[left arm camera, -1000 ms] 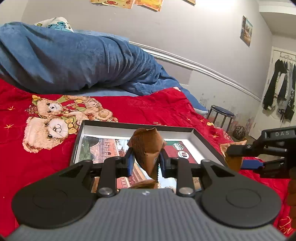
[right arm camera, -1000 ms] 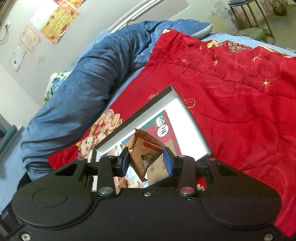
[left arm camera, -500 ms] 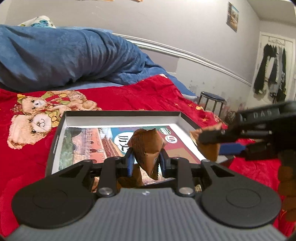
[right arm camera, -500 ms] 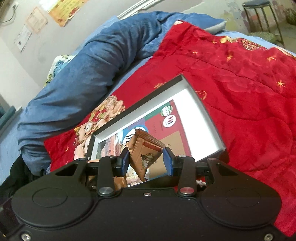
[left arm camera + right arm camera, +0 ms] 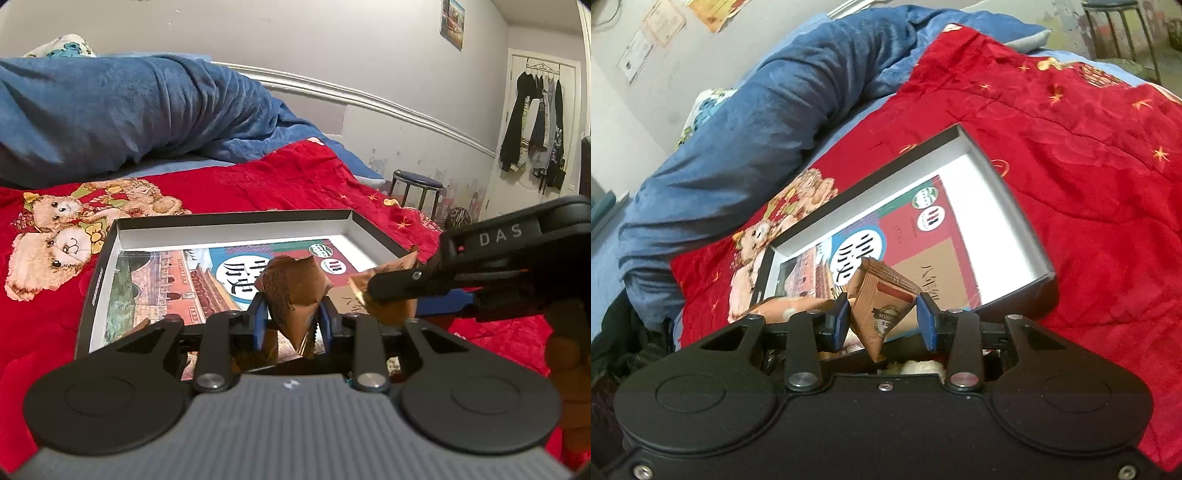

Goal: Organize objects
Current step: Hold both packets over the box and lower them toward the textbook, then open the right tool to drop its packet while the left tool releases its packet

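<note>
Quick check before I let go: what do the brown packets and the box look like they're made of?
Brown packets: thin creased paper or foil laminate, matte, printed; crumpled edges suggest it. Box: rigid cardboard probably, black outside, white inside, with crisp straight walls. It sits on a red quilt of shiny fabric.

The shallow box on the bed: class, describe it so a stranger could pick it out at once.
Find the red blanket printed with teddy bears. On it lies the box, shallow, black outside, white inside, with a colourful booklet flat on its floor. It is the only open, straight-edged container among the soft bedding.
</note>
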Motion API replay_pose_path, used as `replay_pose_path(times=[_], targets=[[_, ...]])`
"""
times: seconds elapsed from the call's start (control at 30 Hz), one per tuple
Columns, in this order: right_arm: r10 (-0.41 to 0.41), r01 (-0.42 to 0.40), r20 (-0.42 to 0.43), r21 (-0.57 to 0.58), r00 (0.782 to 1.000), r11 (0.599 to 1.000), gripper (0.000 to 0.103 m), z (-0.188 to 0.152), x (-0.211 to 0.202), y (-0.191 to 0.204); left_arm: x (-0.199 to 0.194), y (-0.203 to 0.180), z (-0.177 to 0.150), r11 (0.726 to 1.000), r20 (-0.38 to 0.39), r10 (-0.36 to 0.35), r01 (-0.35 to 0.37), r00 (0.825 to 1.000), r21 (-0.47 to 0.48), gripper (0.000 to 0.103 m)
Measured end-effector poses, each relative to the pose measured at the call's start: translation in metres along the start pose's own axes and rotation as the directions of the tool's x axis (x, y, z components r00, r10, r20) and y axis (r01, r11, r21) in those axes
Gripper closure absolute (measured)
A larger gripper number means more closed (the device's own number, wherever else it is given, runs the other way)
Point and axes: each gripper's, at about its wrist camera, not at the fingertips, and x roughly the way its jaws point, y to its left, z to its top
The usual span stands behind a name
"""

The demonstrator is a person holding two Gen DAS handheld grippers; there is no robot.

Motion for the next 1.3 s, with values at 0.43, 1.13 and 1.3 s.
replay_pose_path(times=[0.43, 1.13, 1.3], targets=[[-0.014, 0.013, -0.007, -0.053, 1.000, 0.998, 0.066, 0.001, 0.006, 0.012, 0.006, 0.003, 0.004, 0.999, -0.032, 0.000, 0.001, 0.999, 0.034, 0.066], [-0.135, 0.119, -0.091, -0.158, 0.987, 0.980, 0.066, 0.006, 0.029, 0.038, -0.005, -0.015, 0.001, 0.981, 0.013, 0.026, -0.028, 1.000, 0.189, 0.067], [-0.129, 0.108, -0.102, -0.188, 0.986, 0.976, 0.066, 0.003, 0.031, 0.042, -0.004, -0.018, -0.001, 0.979, 0.012, 0.020, -0.022, 1.000, 0.202, 0.067]])
